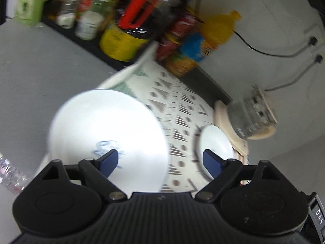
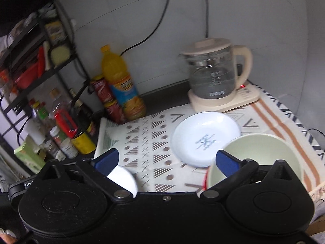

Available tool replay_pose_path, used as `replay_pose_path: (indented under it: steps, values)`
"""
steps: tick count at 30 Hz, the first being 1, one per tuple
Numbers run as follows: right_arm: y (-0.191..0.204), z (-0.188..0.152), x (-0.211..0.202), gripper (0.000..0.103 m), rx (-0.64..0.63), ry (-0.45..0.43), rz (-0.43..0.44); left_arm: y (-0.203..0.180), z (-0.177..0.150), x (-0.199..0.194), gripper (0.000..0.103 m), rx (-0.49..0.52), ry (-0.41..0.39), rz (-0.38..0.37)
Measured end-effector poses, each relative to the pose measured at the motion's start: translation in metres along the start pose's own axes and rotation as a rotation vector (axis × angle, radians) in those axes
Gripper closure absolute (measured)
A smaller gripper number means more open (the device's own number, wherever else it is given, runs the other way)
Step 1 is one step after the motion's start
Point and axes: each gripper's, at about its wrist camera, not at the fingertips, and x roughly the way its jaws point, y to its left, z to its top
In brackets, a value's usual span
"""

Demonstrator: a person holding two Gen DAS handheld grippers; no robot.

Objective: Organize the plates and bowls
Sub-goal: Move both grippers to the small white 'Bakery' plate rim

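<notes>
In the left wrist view a white plate with a blue mark (image 1: 107,134) lies close below on the patterned cloth (image 1: 178,105). A second white plate (image 1: 217,142) sits to its right, near the kettle base. My left gripper (image 1: 160,162) hovers open above the near plate's right edge, gripping nothing. In the right wrist view the blue-marked white plate (image 2: 205,138) lies mid-cloth, a pale green bowl (image 2: 256,158) is at the lower right and another white plate (image 2: 124,179) peeks out at the lower left. My right gripper (image 2: 166,161) is wide open above the cloth (image 2: 154,142), its right finger over the bowl's rim.
A glass kettle (image 2: 213,75) on a cream base stands at the back right. An orange juice bottle (image 2: 121,81) and red snack cans (image 2: 103,95) stand against the wall. A black rack (image 2: 40,61) with jars and bottles (image 1: 89,20) lines the left side. Cables hang on the wall.
</notes>
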Motion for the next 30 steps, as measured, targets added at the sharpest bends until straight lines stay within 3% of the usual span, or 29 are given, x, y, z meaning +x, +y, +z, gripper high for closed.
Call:
replay_pose_path:
  steps: [8, 20, 30]
  values:
    - [-0.044, 0.023, 0.007, 0.000, 0.070, 0.014, -0.017, -0.048, -0.002, 0.024, 0.000, 0.076, 0.038, -0.028]
    - [-0.098, 0.065, 0.039, 0.000, 0.110, 0.087, 0.006, -0.106, -0.001, 0.066, 0.000, 0.154, 0.096, 0.011]
    - [-0.133, 0.088, 0.075, 0.001, 0.064, 0.202, 0.014, -0.129, -0.007, 0.103, 0.000, 0.129, 0.137, 0.039]
